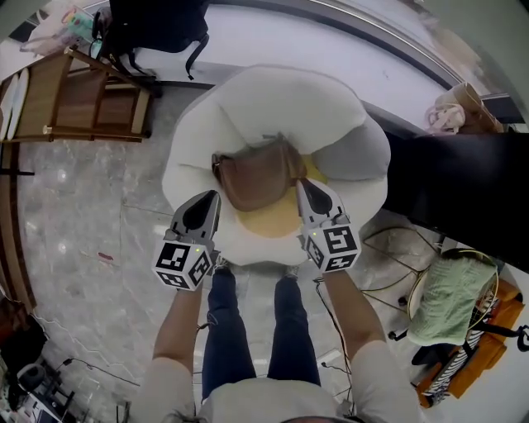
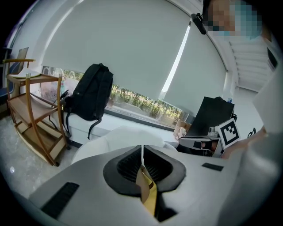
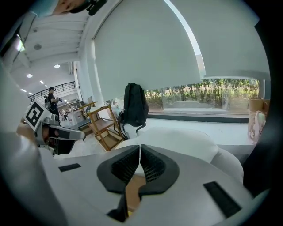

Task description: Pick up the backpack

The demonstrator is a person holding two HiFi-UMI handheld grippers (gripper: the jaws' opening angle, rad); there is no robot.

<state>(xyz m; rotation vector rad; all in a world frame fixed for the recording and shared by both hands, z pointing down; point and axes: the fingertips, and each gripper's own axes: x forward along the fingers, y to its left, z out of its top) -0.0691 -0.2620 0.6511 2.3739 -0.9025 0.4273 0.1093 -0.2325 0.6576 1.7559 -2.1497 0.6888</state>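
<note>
Presently located the brown backpack (image 1: 258, 178) slumped on a yellow cushion (image 1: 277, 219) in the seat of a white padded chair (image 1: 273, 99), directly ahead of the person. Noted a second, black backpack (image 1: 157, 23) on the window ledge, well apart. Judged the brown one to be the target, as both tools flank it.

Handling, as judgement only: appears soft and unstructured, with creased fabric that sags rather than stands. Likely light and part-empty. Expected to fold and swing when lifted, not to slip. Not considered fragile. Could not make out a top handle or shoulder straps from the head view. Recommend a pinch on a strap or a gathered fold along the upper edge, one hold at each side, to stop the body drooping between them.

Left gripper (image 1: 212, 197): jaws fully together, nothing clamped, tip just beside the bag's left edge. Seen through the gap below the pads in its own view, only brown fabric and yellow cushion.

Right gripper (image 1: 302, 185): likewise closed and empty, tip at the bag's right edge; unable to confirm contact.

Both forearms extended forward, roughly parallel, tools angled gently downward toward the seat, marker cubes uppermost. Must open both sets of jaws before any hold.
</note>
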